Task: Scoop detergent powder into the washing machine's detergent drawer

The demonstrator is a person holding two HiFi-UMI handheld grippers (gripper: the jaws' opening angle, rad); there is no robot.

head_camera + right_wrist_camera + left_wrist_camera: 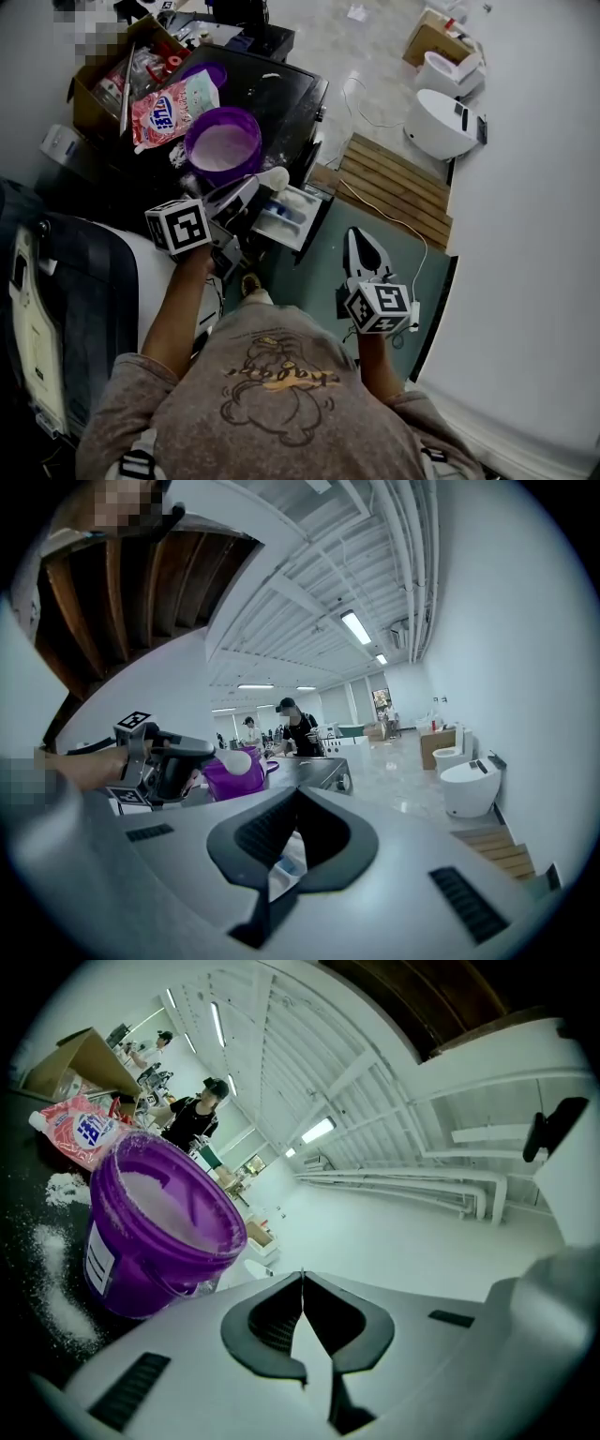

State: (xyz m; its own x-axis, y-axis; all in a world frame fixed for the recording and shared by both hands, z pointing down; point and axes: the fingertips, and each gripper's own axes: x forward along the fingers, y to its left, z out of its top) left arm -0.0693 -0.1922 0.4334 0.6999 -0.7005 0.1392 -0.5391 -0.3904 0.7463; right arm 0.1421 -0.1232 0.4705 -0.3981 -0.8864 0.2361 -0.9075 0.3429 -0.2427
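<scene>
On the black washing machine top [281, 94] stands an open purple tub [223, 145] of white powder, which looms at the left of the left gripper view [150, 1232]. My left gripper [255, 186] is shut on a white scoop [273, 178], held just right of the tub and above the open detergent drawer [298, 217]. The right gripper view shows that scoop [234, 759] at its tip. My right gripper [357, 234] hangs shut and empty over the floor, right of the drawer. Its jaws [297, 791] touch at the tips.
A pink detergent bag [169, 111] and a purple lid [204, 73] lie behind the tub, with spilled powder [52, 1288] beside it. A cardboard box [103, 84] stands at the back left. Wooden slats [394, 187] and white toilets [441, 122] lie to the right. People [295, 728] stand far off.
</scene>
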